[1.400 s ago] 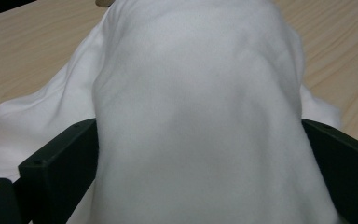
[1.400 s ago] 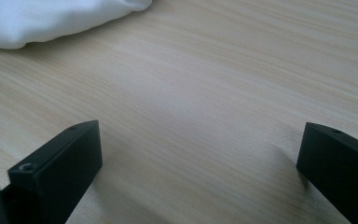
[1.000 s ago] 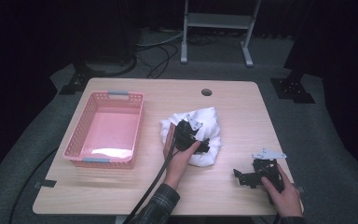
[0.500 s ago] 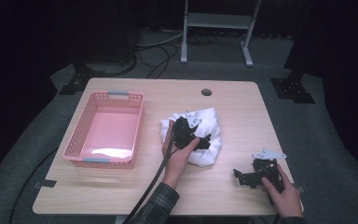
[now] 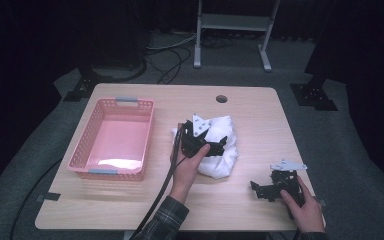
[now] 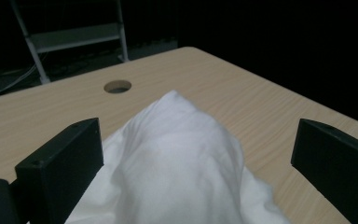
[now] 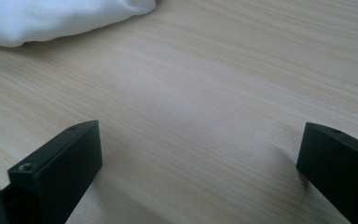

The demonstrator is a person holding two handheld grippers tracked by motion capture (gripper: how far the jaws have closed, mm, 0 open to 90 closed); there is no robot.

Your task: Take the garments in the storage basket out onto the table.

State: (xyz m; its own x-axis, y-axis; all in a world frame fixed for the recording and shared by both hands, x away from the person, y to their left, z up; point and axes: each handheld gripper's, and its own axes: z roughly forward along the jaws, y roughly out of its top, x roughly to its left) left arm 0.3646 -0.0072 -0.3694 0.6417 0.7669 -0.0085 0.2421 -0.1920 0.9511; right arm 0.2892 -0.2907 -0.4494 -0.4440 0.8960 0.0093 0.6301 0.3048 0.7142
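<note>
Where the person's arms come in at the bottom of the high view, both are cut off at the frame edge: a plaid sleeve [image 5: 162, 220] on the left, and on the right little more than the hand behind the right gripper [image 5: 266, 189], which rests low on the wooden table [image 5: 130, 210] near its front right corner. Its jaws stand wide apart with nothing between them but bare wood grain, as the right gripper view shows. Farther in, the left gripper [image 5: 219, 145] sits over a crumpled white cloth [image 5: 222, 157] lying right of the table's middle; the hand and gripper body cover the cloth's left part. In the left gripper view the jaws are spread wide on either side of a raised fold of the cloth, not closed on it; whether they touch it is unclear. To the left stands a pink basket [image 5: 82, 152], apart from the cloth. A round cable hole [image 5: 221, 99] lies near the table's far edge. Beyond, grey carpet [image 5: 290, 65], loose cables [image 5: 172, 55] and a metal stand [image 5: 232, 22] fade into a dark room whose far parts cannot be made out.
</note>
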